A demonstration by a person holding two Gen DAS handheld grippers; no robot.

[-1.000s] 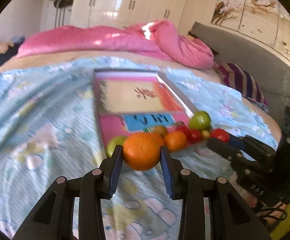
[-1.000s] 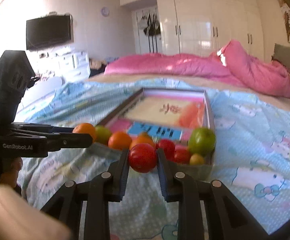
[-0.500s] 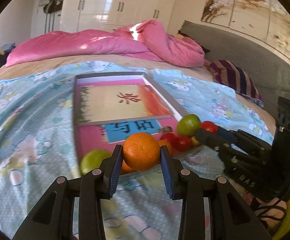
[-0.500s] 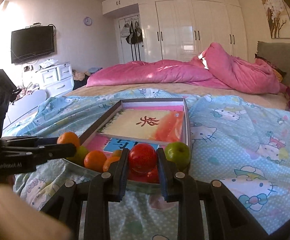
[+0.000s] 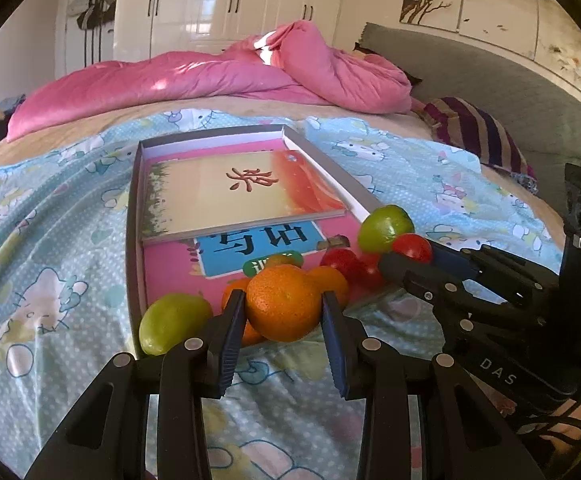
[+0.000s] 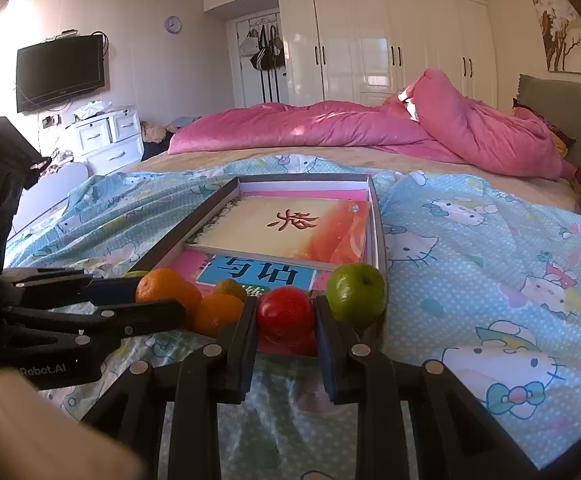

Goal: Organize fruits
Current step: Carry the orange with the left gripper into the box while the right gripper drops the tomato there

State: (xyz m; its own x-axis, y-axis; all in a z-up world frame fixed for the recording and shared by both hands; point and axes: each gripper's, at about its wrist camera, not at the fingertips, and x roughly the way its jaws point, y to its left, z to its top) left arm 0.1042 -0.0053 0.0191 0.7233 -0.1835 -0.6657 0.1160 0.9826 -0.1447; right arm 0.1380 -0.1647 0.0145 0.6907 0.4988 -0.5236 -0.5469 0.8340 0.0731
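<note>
My left gripper (image 5: 283, 303) is shut on an orange (image 5: 283, 302), held just over the near edge of a shallow grey box (image 5: 131, 240) on the bed. My right gripper (image 6: 286, 314) is shut on a red tomato (image 6: 285, 314) over the same near edge. In the box's near end lie a green apple (image 5: 172, 322) at the left corner, another green apple (image 6: 355, 294) at the right, more oranges (image 6: 216, 314) and red tomatoes (image 5: 340, 262). The right gripper (image 5: 408, 258) with its tomato also shows in the left wrist view.
The box holds a printed book (image 5: 246, 194) lying on its pink floor (image 5: 170, 268). It rests on a light blue cartoon-print sheet (image 6: 490, 264). A pink duvet (image 6: 370, 128) lies behind; a striped pillow (image 5: 474, 136) is at the right. White wardrobes and a drawer unit (image 6: 108, 140) stand beyond.
Both grippers have moved toward the box with their fruit still gripped; the box and the fruit pile look larger and nearer in both views.
</note>
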